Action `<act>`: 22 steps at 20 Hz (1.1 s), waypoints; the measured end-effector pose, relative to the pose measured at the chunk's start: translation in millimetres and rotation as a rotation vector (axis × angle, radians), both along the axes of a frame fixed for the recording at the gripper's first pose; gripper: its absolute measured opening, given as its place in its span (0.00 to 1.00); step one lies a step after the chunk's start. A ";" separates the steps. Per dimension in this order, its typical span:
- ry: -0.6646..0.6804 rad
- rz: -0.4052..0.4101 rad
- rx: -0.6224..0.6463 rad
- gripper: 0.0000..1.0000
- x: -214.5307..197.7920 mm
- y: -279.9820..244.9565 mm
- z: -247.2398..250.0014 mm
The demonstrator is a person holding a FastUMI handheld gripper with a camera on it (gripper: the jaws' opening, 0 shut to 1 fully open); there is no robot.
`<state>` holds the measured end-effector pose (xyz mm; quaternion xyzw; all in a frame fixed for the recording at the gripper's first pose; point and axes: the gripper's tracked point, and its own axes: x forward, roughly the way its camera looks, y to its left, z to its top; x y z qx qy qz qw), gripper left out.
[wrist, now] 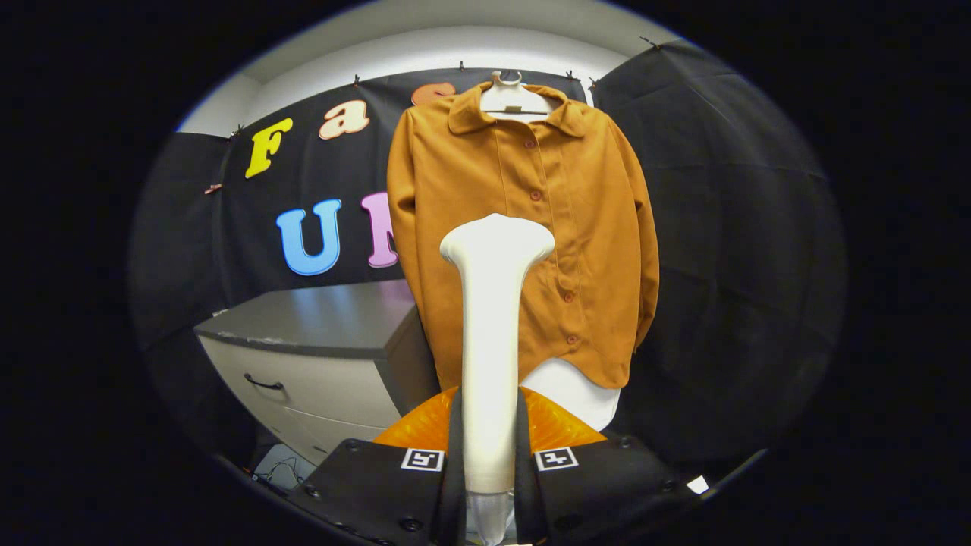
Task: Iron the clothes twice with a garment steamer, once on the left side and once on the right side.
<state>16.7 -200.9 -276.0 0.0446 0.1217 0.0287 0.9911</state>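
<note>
Gripper: the two-finger gripper (489, 455) is pinching the handle of a white garment steamer (491, 334), a finger pressed against each side of the shaft.
Steamer: it stands upright between the fingers, its flared head at the far end, facing away toward the garment.
Garment: an ochre button-front shirt (523, 227) hangs beyond the steamer head on a white hanger (514, 98), collar up, sleeves hanging down both sides, a pale board or form (576, 394) showing below its hem.
Contact: whether the head touches the cloth cannot be told; it lines up with the shirt's left half, just left of the button placket.
Surroundings: a grey-topped drawer cabinet (318, 341) sits to the left, near the shirt's left sleeve; cables (284, 470) lie on the floor near it.
Progress: judging by the position, a left-side pass looks to be at hand; the right side remains.
Risk: the smooth handle could twist or slide in the pinch if the head drags on the buttons or the hem, and a hard push could swing the shirt on its hanger, leaving the stroke uneven.
</note>
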 end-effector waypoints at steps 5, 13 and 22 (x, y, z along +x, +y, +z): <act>-0.146 0.003 -0.012 0.29 9.1 -9.6 77.1; -0.303 -0.031 0.021 0.28 46.9 -40.8 180.4; -0.275 -0.106 0.012 0.28 109.9 -99.6 180.4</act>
